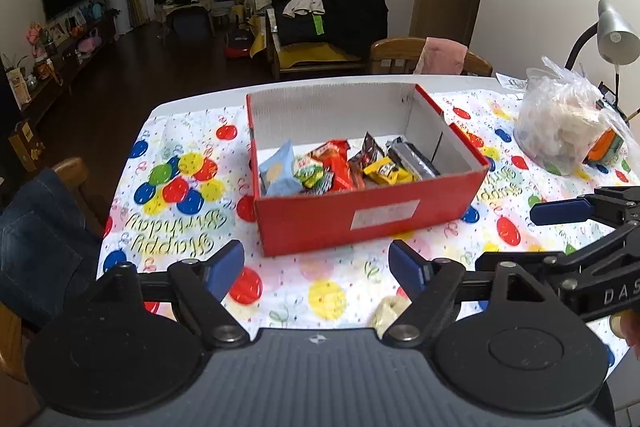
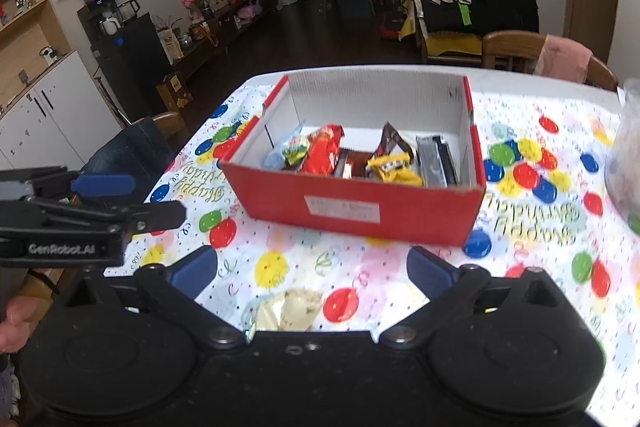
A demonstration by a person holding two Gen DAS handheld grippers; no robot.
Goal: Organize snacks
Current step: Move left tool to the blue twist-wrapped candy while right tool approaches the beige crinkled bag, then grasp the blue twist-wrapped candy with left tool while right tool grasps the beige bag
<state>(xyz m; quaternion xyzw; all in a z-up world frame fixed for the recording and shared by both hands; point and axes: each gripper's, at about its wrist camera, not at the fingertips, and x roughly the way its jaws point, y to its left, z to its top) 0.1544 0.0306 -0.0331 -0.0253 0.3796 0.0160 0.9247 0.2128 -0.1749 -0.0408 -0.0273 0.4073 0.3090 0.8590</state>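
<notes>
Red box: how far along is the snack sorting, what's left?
Mostly done. The red box already holds a row of packets: blue, red, yellow, silver. Nothing is in hand: the left gripper and right gripper are both open and empty. Left: one pale snack packet lies on the tablecloth just ahead of the grippers, outside the box.

My left gripper [image 2: 132, 201] carries the brand "GenRobot.AI"; my right gripper [image 1: 560, 231] shows only "DAS". The tablecloth [image 1: 320, 291] repeats "Happy Birthday". The white label [image 2: 342, 207] on the red box [image 2: 400, 223] is unreadable.
</notes>
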